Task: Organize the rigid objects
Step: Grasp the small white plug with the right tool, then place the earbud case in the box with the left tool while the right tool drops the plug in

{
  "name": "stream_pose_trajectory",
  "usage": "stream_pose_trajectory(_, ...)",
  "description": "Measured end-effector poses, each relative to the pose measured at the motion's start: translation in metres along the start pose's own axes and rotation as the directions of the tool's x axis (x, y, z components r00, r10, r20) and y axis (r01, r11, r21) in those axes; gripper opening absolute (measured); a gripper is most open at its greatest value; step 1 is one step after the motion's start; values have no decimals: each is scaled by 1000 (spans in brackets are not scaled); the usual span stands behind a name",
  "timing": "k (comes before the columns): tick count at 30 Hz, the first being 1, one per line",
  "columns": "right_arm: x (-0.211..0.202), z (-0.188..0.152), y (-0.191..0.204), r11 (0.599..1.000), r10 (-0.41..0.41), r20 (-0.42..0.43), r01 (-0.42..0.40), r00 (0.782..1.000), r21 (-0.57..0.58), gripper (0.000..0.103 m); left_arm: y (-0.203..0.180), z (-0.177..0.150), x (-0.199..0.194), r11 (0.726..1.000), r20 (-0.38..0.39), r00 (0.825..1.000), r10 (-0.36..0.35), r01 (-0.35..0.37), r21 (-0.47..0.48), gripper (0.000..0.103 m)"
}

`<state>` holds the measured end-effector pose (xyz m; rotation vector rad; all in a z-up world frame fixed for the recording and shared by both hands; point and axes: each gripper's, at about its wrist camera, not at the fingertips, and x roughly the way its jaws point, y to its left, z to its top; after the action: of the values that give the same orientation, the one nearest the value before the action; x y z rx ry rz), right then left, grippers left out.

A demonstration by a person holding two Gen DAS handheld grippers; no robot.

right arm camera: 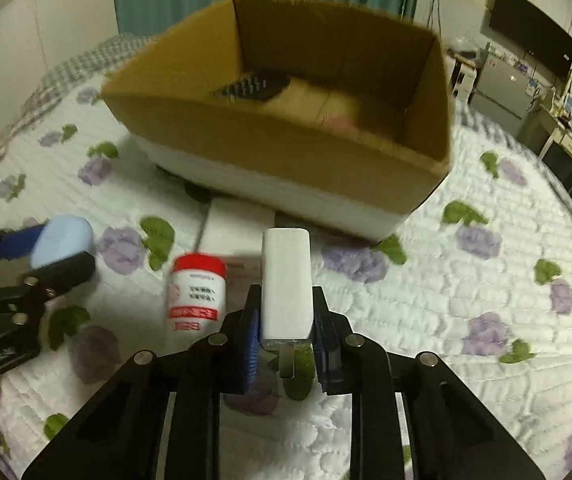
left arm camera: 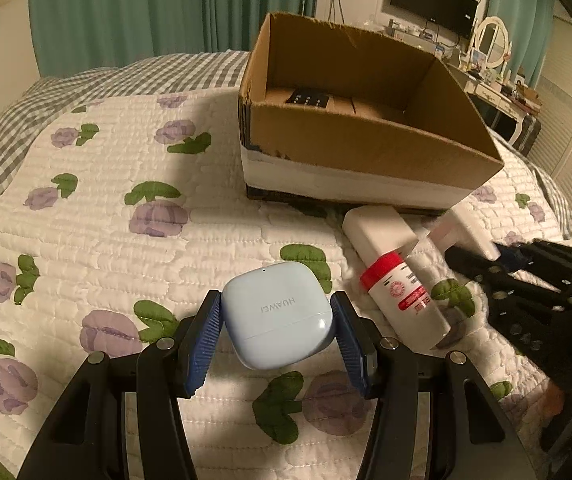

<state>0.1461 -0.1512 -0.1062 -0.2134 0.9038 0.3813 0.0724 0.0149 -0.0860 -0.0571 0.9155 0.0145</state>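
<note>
My left gripper (left arm camera: 277,340) is shut on a pale blue earbud case (left arm camera: 278,316), its blue pads pressing on both sides. The same case (right arm camera: 62,244) and left gripper (right arm camera: 26,268) show at the left of the right wrist view. My right gripper (right arm camera: 286,344) is shut on a white plug adapter (right arm camera: 286,284), held upright with its metal prongs pointing down between the fingers. In the left wrist view the right gripper (left arm camera: 497,256) is blurred at the right. A white bottle with a red cap band (right arm camera: 197,292) (left arm camera: 401,292) lies on the quilt between the two grippers.
An open cardboard box (left arm camera: 365,152) (right arm camera: 286,148) stands on the flowered quilt (left arm camera: 126,240) just beyond both grippers, with a black object (right arm camera: 254,84) inside. A flat white box (right arm camera: 238,228) lies against its front. A dressing table (left arm camera: 501,92) stands beyond the bed's right edge.
</note>
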Motion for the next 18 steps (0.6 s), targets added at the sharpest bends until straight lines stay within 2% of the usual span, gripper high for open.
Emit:
stream_pose_trajectory(6, -53, 15, 7, 1000, -24, 130, 25, 991, -6, 22, -1, 13, -24, 999, 50, 998, -33, 33, -9, 56)
stream_pose_trajectory(10, -82, 33, 13, 999, -26, 186, 30, 982, -20, 22, 1, 29, -50, 999, 112, 993, -42, 41, 11, 56)
stream_pose_trajectory(18, -128, 100, 21, 998, -10, 305, 29, 952, -56, 22, 7, 89, -80, 999, 219, 975, -41, 35, 33, 56)
